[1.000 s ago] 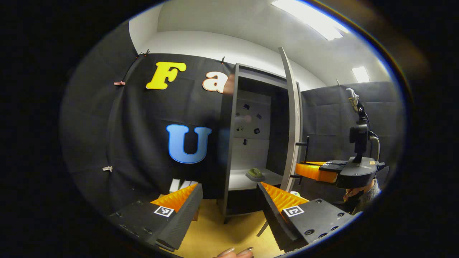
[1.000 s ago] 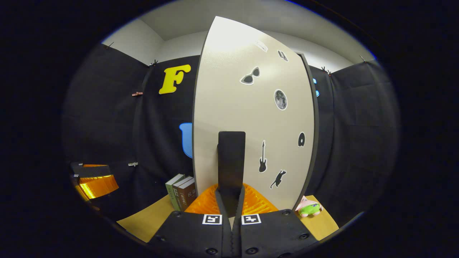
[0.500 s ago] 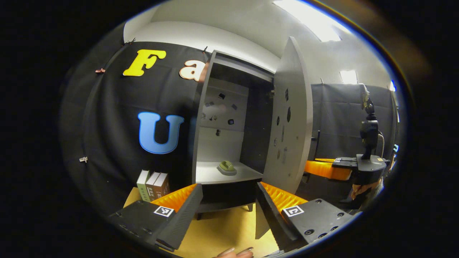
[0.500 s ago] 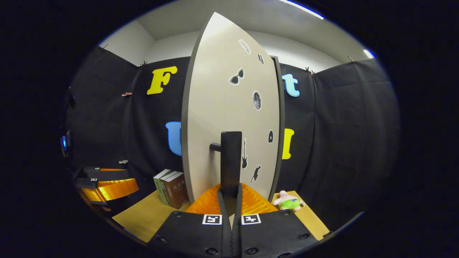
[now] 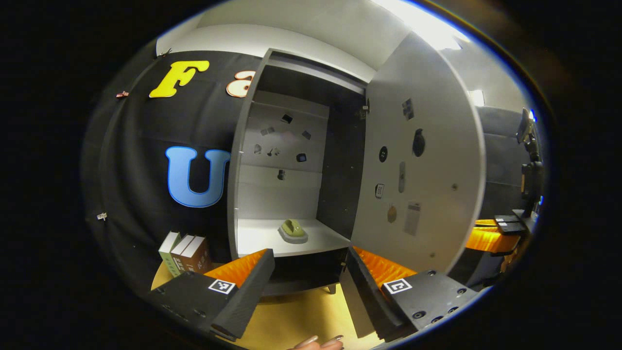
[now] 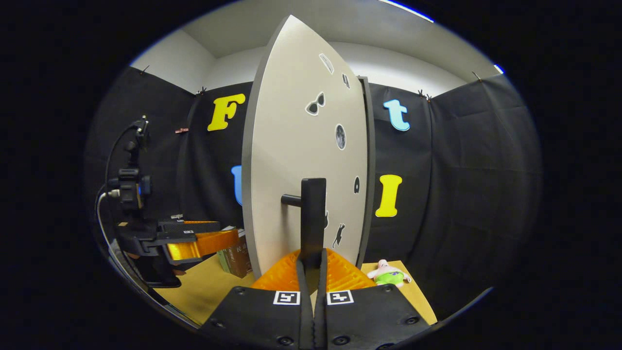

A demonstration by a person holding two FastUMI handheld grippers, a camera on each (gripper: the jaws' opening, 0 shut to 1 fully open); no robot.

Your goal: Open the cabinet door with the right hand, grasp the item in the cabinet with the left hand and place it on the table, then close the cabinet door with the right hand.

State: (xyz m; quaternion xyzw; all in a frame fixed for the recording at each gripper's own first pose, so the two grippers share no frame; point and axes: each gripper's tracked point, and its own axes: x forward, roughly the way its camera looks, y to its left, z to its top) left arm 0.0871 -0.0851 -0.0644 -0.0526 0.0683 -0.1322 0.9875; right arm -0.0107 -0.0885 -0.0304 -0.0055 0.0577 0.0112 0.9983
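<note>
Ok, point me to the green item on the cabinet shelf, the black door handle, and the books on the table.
Small olive-green item (image 5: pixel 293 227): left gripper view, on its rounded top.
Black bar door handle (image 6: pixel 313 214): right gripper view, on the upright bar above the jaws.
Row of upright books (image 5: pixel 183 253): left gripper view, on the middle spine.

cabinet door (image 5: pixel 418 155) swung wide open; small green item (image 5: pixel 293 229) on the cabinet (image 5: pixel 291 146) shelf.

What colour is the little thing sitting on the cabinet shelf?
Olive green item on a pale grey base, clearest in the left gripper view.
</note>
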